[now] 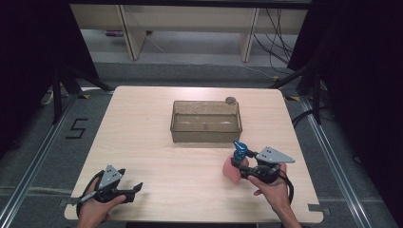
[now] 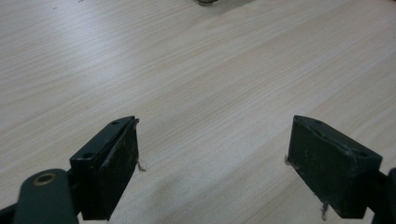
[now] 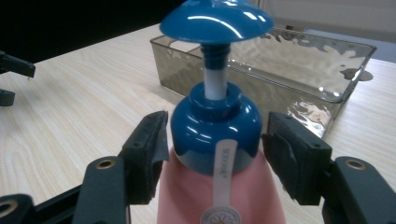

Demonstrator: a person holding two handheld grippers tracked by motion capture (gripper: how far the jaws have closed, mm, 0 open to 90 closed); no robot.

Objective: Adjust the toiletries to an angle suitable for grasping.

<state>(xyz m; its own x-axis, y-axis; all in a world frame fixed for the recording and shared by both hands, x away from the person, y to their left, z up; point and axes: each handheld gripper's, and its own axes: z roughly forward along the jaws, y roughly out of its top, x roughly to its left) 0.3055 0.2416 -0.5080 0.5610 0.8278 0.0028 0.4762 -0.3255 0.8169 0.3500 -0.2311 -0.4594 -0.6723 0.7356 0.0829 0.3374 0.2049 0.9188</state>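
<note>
1. High view: your tabletop (image 1: 157, 142) is pale wood grain with rounded corners, standing on a grey floor with metal rails on both sides. Beyond it are light wooden furniture legs, loose cables, and black curtains to either side. A clear, smoky-tinted tray (image 1: 206, 121) sits at the middle, a small round grey object (image 1: 230, 100) at its far right corner. Your left claw (image 1: 135, 189) rests near the front left edge, well apart from everything. Your right claw (image 1: 236, 164) is at the pink pump bottle (image 1: 233, 171), which stands in front of the tray's right end.

2. Left gripper view: your left claw (image 2: 212, 149) stands wide apart over bare wood grain (nothing between its jaws).

3. Right gripper view: your right claw (image 3: 212, 154) has the pump bottle (image 3: 219, 186) between its jaws, flanking the blue collar under the pump head. The left pad seems to touch the collar and the right shows a sliver of gap, so it is not yet clamped. The tray (image 3: 299, 88) lies just behind the bottle.
</note>
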